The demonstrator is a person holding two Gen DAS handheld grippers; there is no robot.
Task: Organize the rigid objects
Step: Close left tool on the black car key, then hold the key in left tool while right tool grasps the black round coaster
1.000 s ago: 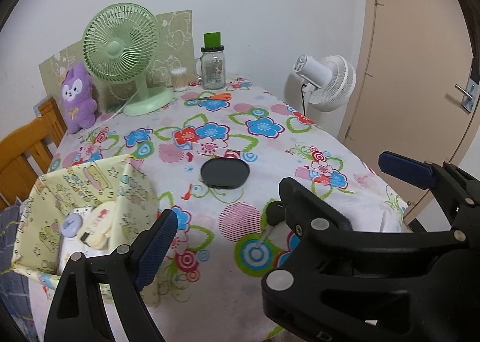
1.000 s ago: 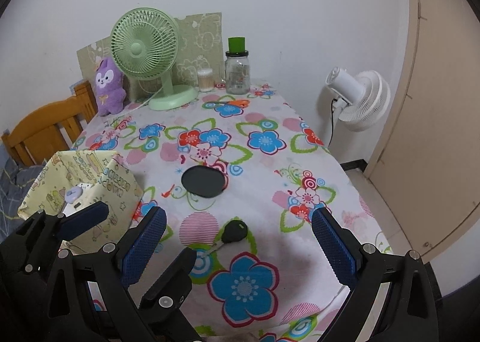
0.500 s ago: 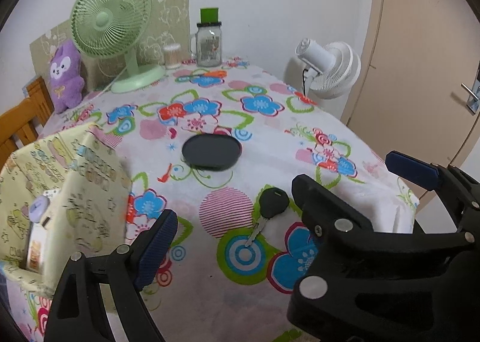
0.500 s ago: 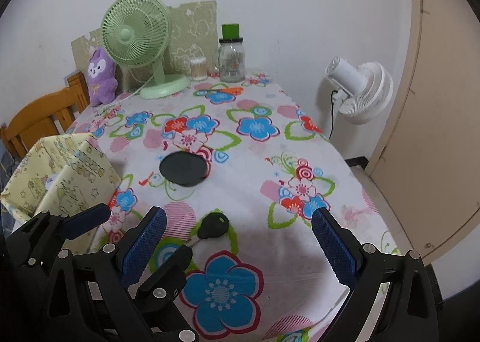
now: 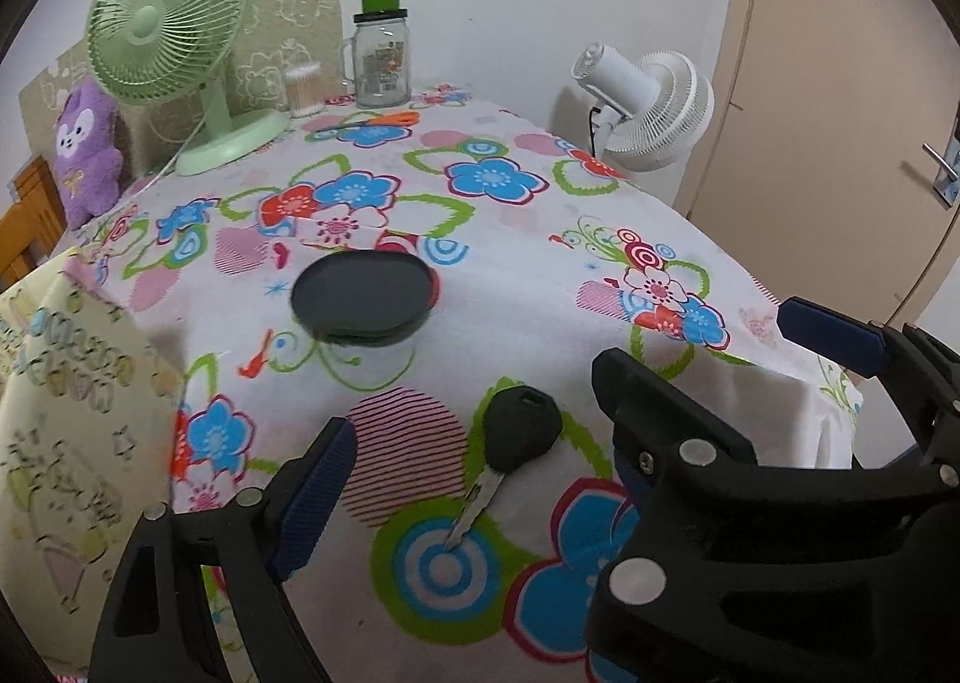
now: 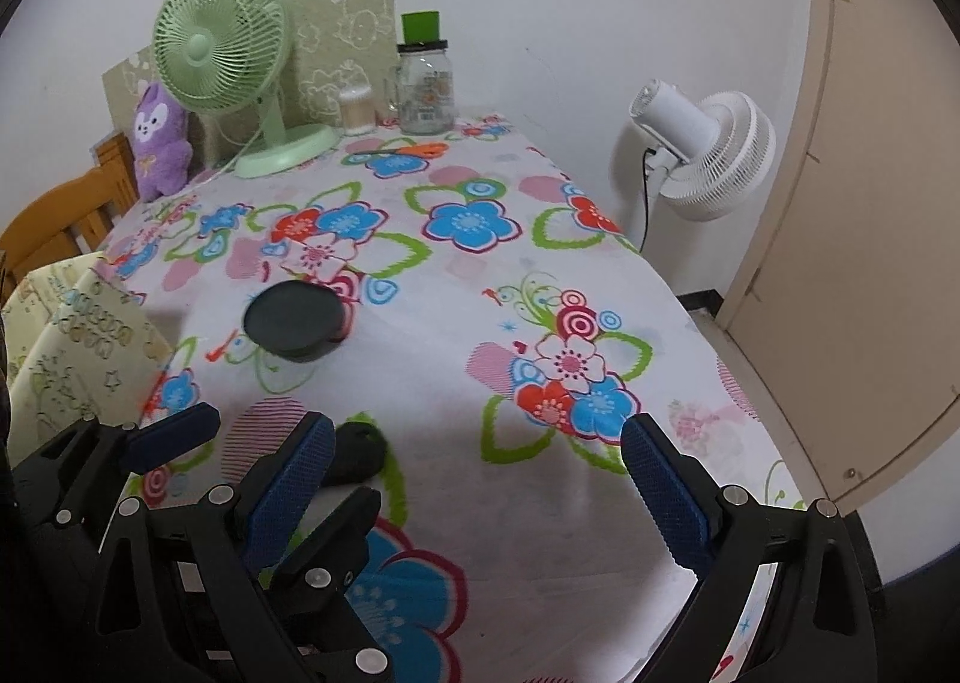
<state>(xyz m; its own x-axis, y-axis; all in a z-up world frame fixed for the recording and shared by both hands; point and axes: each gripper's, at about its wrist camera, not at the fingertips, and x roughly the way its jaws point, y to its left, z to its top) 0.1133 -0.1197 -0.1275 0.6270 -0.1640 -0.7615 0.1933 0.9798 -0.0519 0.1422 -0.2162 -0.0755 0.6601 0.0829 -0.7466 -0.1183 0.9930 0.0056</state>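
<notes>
Left gripper (image 5: 576, 443) jaws apart, straddling key (image 5: 516, 443) on bench (image 5: 540, 275), lined up for pickup. Right gripper (image 6: 474, 479) jaws apart, empty. Black lid (image 5: 363, 299) at 12 o'clock beyond the key; fabric box (image 5: 66, 413) at 9 o'clock, likely the destination.

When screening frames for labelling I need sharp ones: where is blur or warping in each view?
Left wrist view: the yellow box at the left edge is smeared, the key is sharp. Right wrist view: the door edge bows with fisheye distortion, and the tablecloth near the lens looks soft.
</notes>
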